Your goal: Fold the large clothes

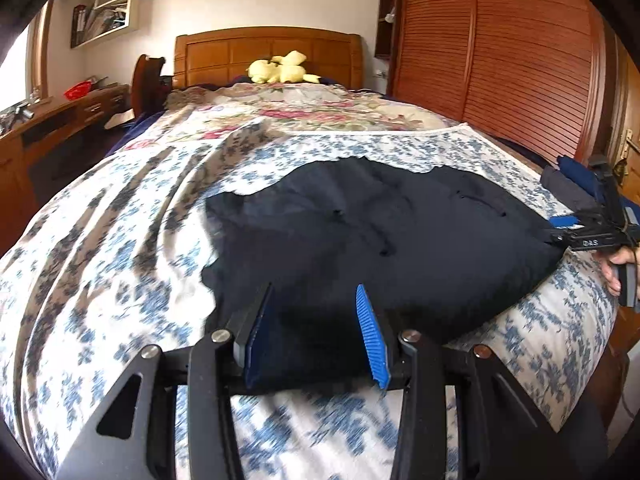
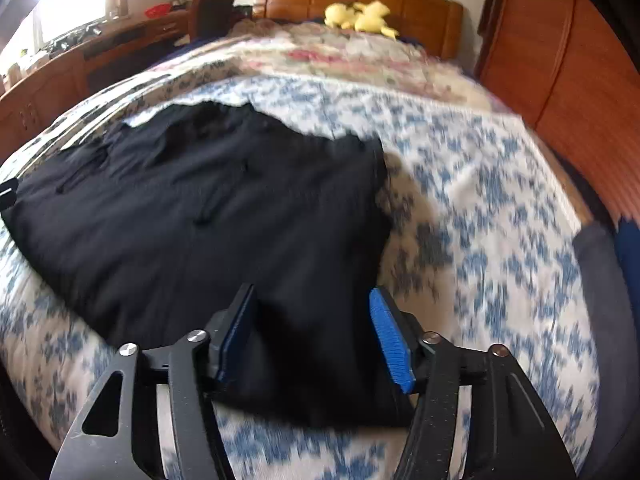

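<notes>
Floral cotton, blue on white, covers the bed (image 1: 120, 240) and fills most of both views; a second spread with pink flowers lies toward the wooden headboard (image 1: 268, 54) at upper centre. Reddish slatted wardrobe doors (image 1: 520, 60) run down the right of the left wrist view. Dark navy garment (image 1: 380, 232) lies flat on the near half of the bed, its long axis across the frame from left to right in the left wrist view, the near hem at lower centre, the ragged far edge toward the headboard. Which end is collar or waist cannot be told; the cloth is too dark and the creases too faint. Left gripper (image 1: 316, 332) sits at lower centre, jaws partly apart with the near hem bunched between them; whether the pads press the fabric is hard to judge, though the cloth fills the gap. Right gripper (image 2: 314, 336) stands spread over the garment's near corner, pads clear of the cloth, and also shows at the right edge of the left wrist view with a hand (image 1: 612, 270) partly cut off. Yellow plush toy (image 1: 282, 67) rests by the headboard. Right wrist view is motion-blurred.
</notes>
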Tool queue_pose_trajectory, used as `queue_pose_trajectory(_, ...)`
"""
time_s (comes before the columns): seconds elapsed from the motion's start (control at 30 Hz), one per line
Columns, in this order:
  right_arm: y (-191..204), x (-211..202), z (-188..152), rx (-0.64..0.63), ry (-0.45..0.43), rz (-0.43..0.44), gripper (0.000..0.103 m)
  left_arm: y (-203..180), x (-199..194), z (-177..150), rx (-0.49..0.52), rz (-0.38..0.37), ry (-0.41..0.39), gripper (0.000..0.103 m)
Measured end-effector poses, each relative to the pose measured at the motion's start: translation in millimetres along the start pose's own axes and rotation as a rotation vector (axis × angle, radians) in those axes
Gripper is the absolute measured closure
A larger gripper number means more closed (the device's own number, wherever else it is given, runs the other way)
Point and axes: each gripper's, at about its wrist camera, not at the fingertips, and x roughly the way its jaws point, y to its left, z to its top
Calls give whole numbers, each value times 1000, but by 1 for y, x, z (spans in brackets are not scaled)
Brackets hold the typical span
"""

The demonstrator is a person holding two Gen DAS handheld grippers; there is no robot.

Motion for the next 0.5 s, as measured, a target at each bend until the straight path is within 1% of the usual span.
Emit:
queue_pose_trajectory(0.07, -5, -1, -10, 20, 27, 2, 39, 8, -4, -6, -14, 19, 5, 63)
queue_pose_trajectory(0.2, -6, -1, -25, 41, 44, 3, 36, 22, -10, -17, -43, 50, 11, 63)
queue_pose_trajectory(0.33, -8, 5, -36, 67, 56, 13, 35, 31, -11, -24, -68, 56, 21, 63)
queue_pose_trajectory(0.5, -10, 10, -40, 104, 59, 25, 33, 41, -8, -31, -81, 69, 41, 63)
